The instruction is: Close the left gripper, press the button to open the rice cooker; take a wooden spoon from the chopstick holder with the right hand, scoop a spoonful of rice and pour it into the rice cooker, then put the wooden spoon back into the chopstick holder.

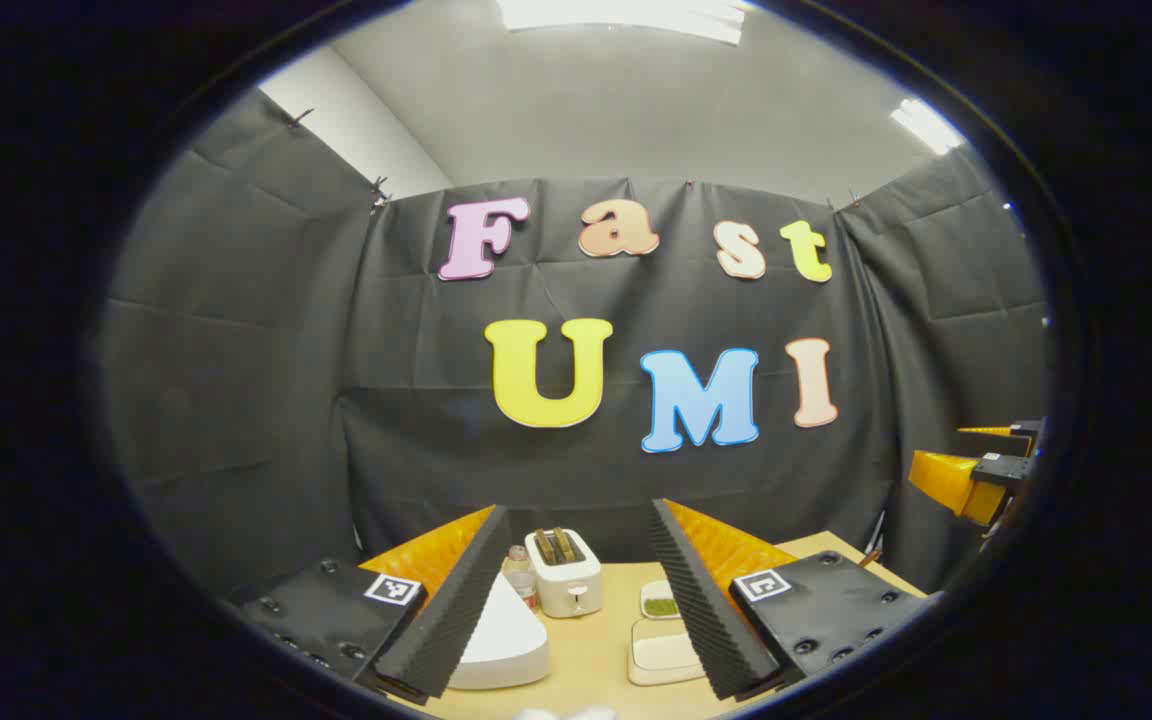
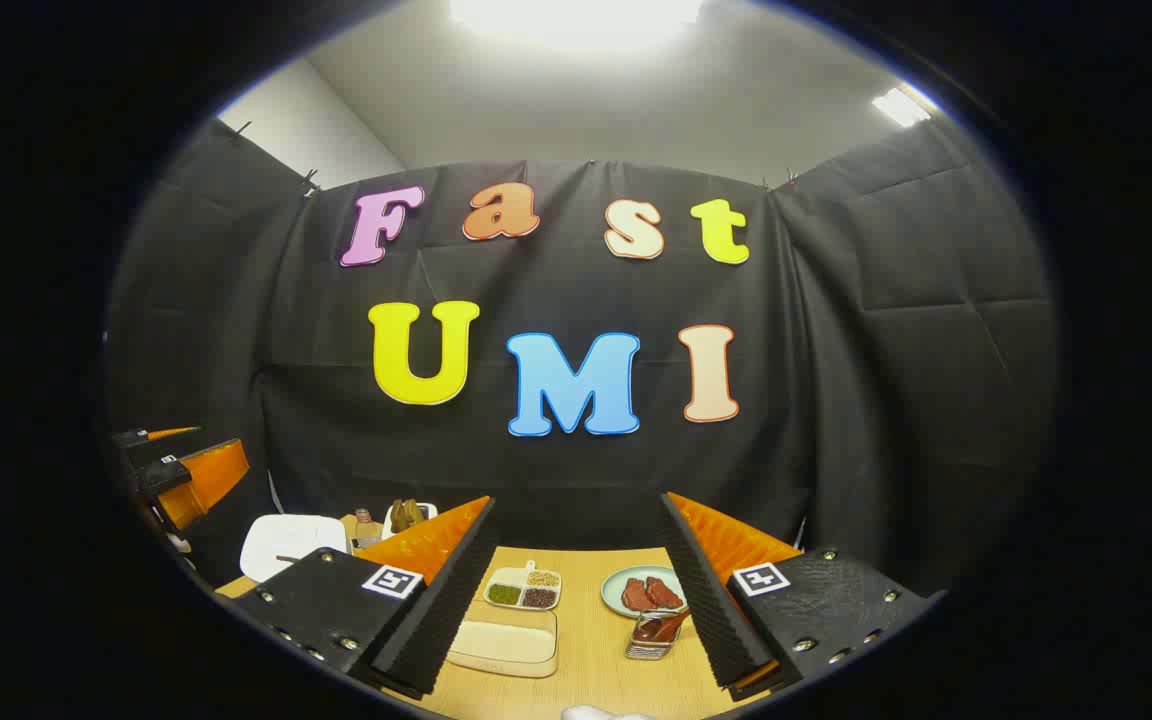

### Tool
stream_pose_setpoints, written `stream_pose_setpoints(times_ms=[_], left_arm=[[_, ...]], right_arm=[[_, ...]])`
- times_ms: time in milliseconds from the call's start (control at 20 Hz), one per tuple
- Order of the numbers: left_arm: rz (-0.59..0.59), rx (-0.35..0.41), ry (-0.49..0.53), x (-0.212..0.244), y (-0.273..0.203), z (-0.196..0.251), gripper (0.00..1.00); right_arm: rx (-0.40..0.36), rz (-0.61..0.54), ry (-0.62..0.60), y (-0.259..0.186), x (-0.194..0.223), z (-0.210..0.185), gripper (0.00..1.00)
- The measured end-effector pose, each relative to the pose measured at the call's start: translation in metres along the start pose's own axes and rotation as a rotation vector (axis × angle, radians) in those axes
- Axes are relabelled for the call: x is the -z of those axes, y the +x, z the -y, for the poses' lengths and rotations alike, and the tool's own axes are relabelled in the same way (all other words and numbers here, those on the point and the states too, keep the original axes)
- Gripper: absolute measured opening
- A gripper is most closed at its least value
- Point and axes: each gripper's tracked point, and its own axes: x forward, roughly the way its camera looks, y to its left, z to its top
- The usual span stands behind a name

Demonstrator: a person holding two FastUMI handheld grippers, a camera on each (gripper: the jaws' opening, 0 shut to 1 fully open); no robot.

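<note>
A: What is the biggest risk from here?

B: The left gripper (image 1: 581,512) hangs wide open, its jaws well apart. The task wants it closed before it presses. With spread fingers it could straddle the button of the white rounded rice cooker (image 1: 501,640), or nudge the white toaster (image 1: 564,572) just behind it.

A: Where is the cooker?

B: It is at the lower left of the left gripper view, partly behind that gripper's finger, and at the lower left of the right gripper view. Its lid looks down. The button cannot be made out.

A: And the right gripper (image 2: 577,505)?

B: It is released too, holding nothing. Its target is the small clear chopstick holder (image 2: 648,645), at the lower middle of the right gripper view. It looks light and would probably tip if the brown wooden spoon (image 2: 664,625) were dragged out sideways.

A: What is in the containers, largest first?

B: The cooker's inside is hidden. The cream rectangular tray (image 2: 503,645) holds something pale, probably the rice. The pale green round plate (image 2: 616,580) carries 2 reddish slices. The white divided dish (image 2: 523,577) shows 3 fillings: green, tan and dark. The holder has the spoon leaning in it. All stand on the light wooden table (image 2: 596,640).
</note>
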Motion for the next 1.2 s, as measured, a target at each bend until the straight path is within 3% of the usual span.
stream_pose_setpoints(times_ms=[1050, 1200], left_arm=[[-0.02, 0.015, -0.003, 0.008, 0.002, -0.006, 0.96], [-0.026, 0.025, -0.017, 0.009, 0.003, -0.006, 0.34]], right_arm=[[0.008, -0.002, 0.007, -0.004, 0.001, -0.003, 0.97], [-0.003, 0.003, 0.007, -0.005, 0.0, -0.005, 0.97]])
